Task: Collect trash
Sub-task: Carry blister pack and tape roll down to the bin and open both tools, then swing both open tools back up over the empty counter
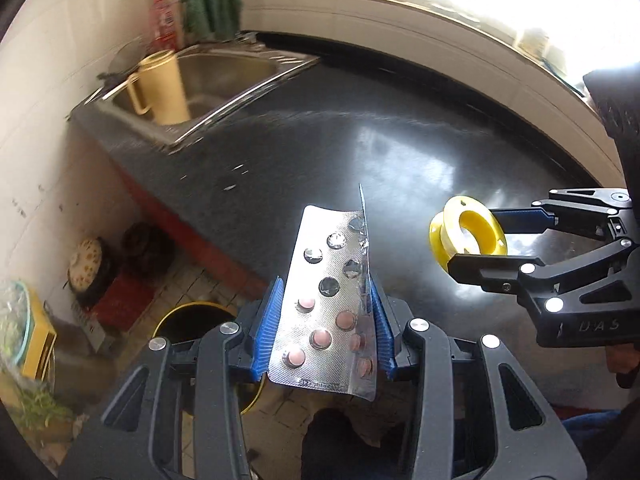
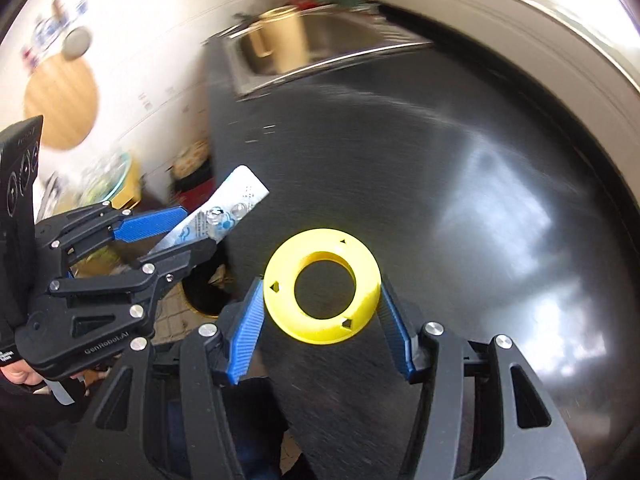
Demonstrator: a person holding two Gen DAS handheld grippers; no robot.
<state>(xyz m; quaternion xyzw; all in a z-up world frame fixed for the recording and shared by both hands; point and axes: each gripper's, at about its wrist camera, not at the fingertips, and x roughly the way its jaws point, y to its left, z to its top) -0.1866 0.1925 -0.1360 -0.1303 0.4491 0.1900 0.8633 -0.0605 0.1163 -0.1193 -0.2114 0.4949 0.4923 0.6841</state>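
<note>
A silver blister pack (image 1: 320, 300), folded lengthwise with pink pills at its near end and burst cells further out, sits between the blue pads of my left gripper (image 1: 325, 292), which is shut on it. My right gripper (image 2: 322, 286) is shut on a yellow plastic spool (image 2: 320, 332), gripped at both sides of its rim. In the left wrist view the right gripper (image 1: 476, 240) holds the spool (image 1: 444, 236) to the right, above the black counter (image 1: 360, 140). From the right wrist view the left gripper (image 2: 198, 228) carries the blister pack (image 2: 236, 196) beyond the counter's left edge.
A steel sink (image 1: 248, 88) with a yellow jug (image 1: 164, 88) lies at the counter's far left, with a green cloth (image 1: 212, 4) behind it. On the floor below stands a dark bin with a yellow rim (image 1: 188, 308) among boxes. A round wooden board (image 2: 60, 100) hangs on the wall.
</note>
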